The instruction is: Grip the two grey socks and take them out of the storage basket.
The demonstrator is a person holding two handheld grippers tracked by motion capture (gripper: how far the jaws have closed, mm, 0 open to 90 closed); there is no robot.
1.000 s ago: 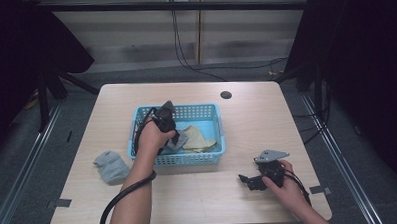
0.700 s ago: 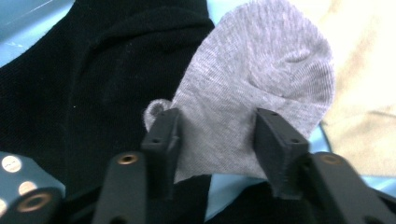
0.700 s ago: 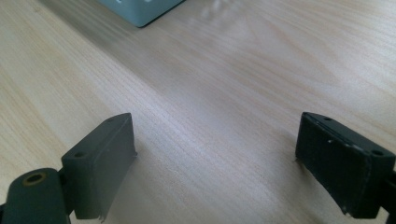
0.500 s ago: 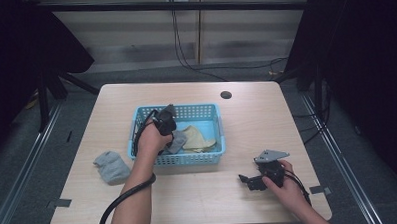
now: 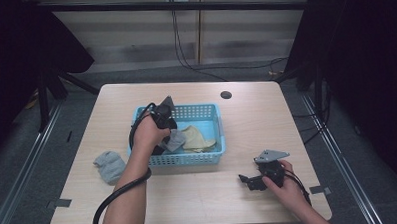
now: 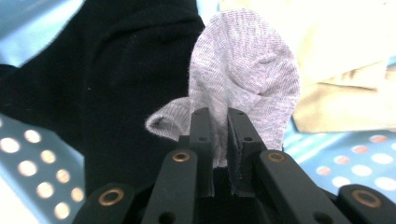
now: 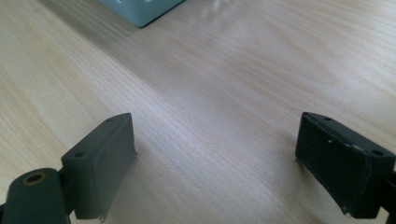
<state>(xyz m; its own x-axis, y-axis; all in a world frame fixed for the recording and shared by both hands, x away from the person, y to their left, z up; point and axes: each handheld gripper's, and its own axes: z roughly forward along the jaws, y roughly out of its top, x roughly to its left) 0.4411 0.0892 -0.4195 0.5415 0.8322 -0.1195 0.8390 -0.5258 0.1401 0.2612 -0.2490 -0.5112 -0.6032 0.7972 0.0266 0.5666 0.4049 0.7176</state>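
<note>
Grey sock [image 6: 247,79] between left hand-held gripper [image 6: 219,122] jaws

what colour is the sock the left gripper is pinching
Light heathered grey knit sock, pinched by the left gripper; clearest in the left gripper view.

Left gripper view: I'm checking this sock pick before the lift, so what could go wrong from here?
1. The left claw pinches only a small fold of the grey sock, so the sock may slip out on lifting.
2. The sock lies against a black garment and a beige cloth in the blue basket; those may drag along.
3. The right claw rests open on the table, not steadying the basket, which might shift.
</note>
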